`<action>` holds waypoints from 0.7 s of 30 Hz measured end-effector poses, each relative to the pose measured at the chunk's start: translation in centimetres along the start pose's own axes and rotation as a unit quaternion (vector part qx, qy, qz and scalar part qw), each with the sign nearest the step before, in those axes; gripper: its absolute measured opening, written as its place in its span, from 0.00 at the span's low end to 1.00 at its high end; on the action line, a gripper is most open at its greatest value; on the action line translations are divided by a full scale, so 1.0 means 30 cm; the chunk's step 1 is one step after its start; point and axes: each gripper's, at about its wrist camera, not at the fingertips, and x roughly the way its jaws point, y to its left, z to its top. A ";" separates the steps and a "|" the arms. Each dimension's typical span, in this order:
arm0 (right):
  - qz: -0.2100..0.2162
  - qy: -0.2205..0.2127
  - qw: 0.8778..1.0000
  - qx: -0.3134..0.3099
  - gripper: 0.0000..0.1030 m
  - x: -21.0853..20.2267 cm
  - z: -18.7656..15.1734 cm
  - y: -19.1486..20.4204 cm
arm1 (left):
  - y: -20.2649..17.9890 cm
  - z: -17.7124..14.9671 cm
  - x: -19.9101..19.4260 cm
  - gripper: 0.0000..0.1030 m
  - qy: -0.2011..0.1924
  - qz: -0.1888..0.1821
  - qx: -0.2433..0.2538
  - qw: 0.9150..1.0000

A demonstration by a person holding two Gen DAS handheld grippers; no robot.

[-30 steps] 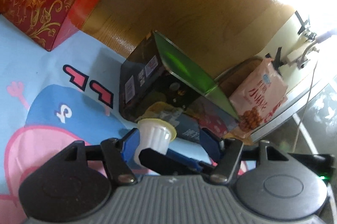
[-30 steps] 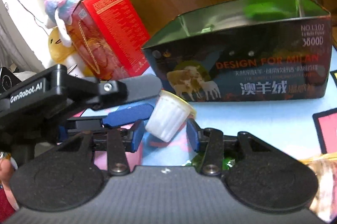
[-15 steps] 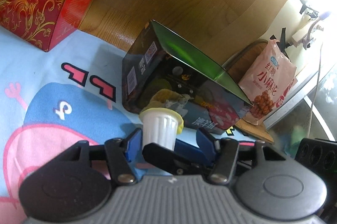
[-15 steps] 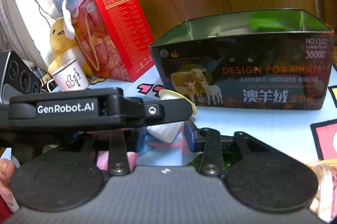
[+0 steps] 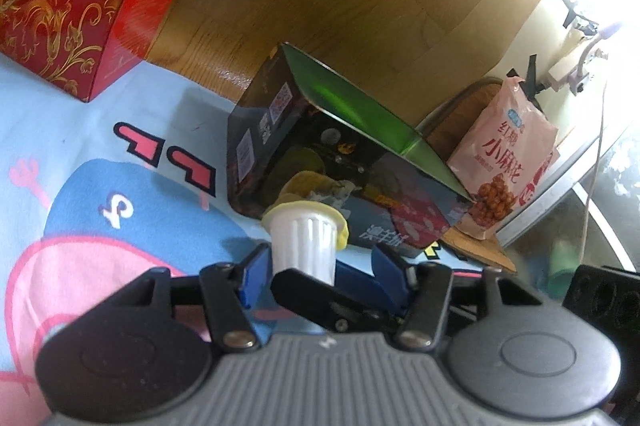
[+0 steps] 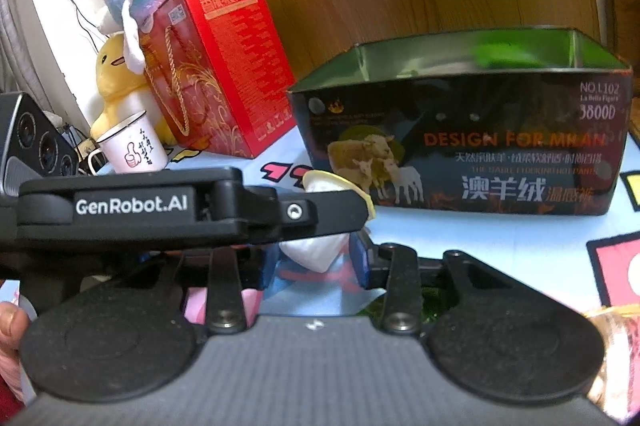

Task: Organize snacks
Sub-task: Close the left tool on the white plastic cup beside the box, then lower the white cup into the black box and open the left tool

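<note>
Both tongs level, closing around cup [image 5: 303, 241]

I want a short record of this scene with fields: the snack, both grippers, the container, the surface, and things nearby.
snack: white ribbed plastic cup with yellow lid, between both grippers' fingers
left gripper: jaws closing, cup between them, gap on one side
right gripper: cup between its blue pads; contact unclear, partly hidden by the left gripper
container: open dark printed tin box, behind the cup
surface: light blue cartoon mat
nearby: red gift box; pink snack bag
</note>
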 end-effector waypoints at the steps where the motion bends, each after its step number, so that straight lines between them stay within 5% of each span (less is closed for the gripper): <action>1: -0.001 -0.006 1.000 -0.003 0.39 -0.006 -0.001 0.006 | -0.002 -0.001 -0.006 0.53 -0.002 -0.002 0.000 1.000; 9: -0.009 -0.092 0.994 -0.067 0.38 -0.123 0.005 0.078 | -0.108 0.030 -0.100 0.53 -0.047 -0.024 0.019 0.998; 14: -0.023 -0.138 0.988 -0.065 0.38 -0.176 0.103 0.037 | -0.222 0.154 -0.045 0.53 -0.041 -0.032 0.048 0.998; 18: -0.046 -0.142 0.987 -0.057 0.39 -0.152 0.207 -0.039 | -0.280 0.236 0.075 0.55 -0.041 -0.018 0.071 0.996; 21: -0.058 -0.106 0.991 -0.049 0.41 -0.096 0.263 -0.102 | -0.266 0.257 0.152 0.55 -0.020 0.009 0.049 0.999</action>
